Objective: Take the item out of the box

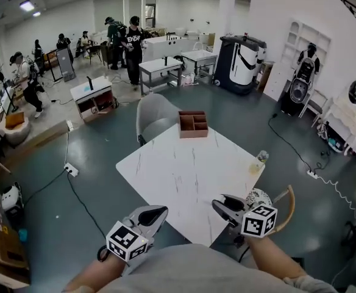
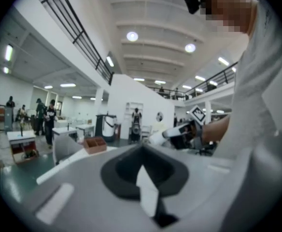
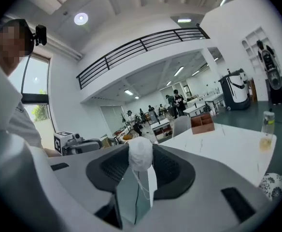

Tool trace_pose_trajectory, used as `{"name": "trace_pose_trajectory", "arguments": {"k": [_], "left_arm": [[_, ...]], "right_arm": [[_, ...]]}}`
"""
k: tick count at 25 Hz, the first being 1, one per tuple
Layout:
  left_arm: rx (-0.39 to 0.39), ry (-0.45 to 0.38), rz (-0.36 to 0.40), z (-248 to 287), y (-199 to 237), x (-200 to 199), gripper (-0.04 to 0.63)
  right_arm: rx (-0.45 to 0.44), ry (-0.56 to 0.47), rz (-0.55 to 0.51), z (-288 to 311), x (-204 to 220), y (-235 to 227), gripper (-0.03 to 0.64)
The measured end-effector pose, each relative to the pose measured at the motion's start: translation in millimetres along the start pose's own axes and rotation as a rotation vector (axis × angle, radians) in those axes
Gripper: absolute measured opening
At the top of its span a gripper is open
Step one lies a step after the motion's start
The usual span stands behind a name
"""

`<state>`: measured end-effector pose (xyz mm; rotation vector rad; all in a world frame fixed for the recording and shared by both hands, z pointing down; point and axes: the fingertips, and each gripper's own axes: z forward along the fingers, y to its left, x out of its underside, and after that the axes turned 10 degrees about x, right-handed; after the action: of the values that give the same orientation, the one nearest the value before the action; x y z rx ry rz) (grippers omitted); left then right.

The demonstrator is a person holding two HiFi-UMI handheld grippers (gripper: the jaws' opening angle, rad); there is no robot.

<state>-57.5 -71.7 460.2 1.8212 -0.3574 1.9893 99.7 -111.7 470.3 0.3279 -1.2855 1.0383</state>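
Observation:
The brown wooden box (image 1: 193, 124) with compartments stands at the far end of the white marble table (image 1: 184, 176); what it holds does not show. It also appears as the box (image 2: 94, 144) and the box (image 3: 202, 123) in the gripper views. Both grippers hang low over the near edge, far from it. My left gripper (image 1: 156, 213) points at the table, and my left gripper (image 2: 142, 167) shows a narrow slit with nothing in it. My right gripper (image 1: 222, 205) pinches a small white wad (image 3: 141, 151) with a thin thread hanging, at the tips of the right gripper (image 3: 140, 164).
A clear bottle (image 1: 259, 162) stands on the table's right corner. A grey chair (image 1: 155, 116) sits behind the table near the box. A patterned round seat (image 1: 258, 196) and a curved wooden chair back (image 1: 288, 207) are by my right arm. People and desks stand far off.

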Motion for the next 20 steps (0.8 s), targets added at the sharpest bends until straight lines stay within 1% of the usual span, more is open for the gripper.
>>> {"name": "trace_pose_trajectory", "arguments": {"k": [3,6,10,15,20], "left_arm": [[0.023,0.032,-0.058,11,-5,24,-0.003],[0.047,0.057,-0.059,26,-14,34,-0.003],[0.030,0.038,-0.060,35,-13,25,-0.003],[0.001,0.009,-0.058,41,-16,15,-0.003],[-0.017,0.010,-0.052,42,-18,14,-0.002]], "right_arm": [[-0.010,0.037,0.010,4,22,-2,0.144],[-0.014,0.061,0.015,1,28,-14,0.144],[-0.023,0.073,0.019,-7,27,-26,0.144],[-0.036,0.056,0.019,-16,17,-35,0.144],[-0.040,0.037,-0.033,-20,9,-38,0.144]]}}
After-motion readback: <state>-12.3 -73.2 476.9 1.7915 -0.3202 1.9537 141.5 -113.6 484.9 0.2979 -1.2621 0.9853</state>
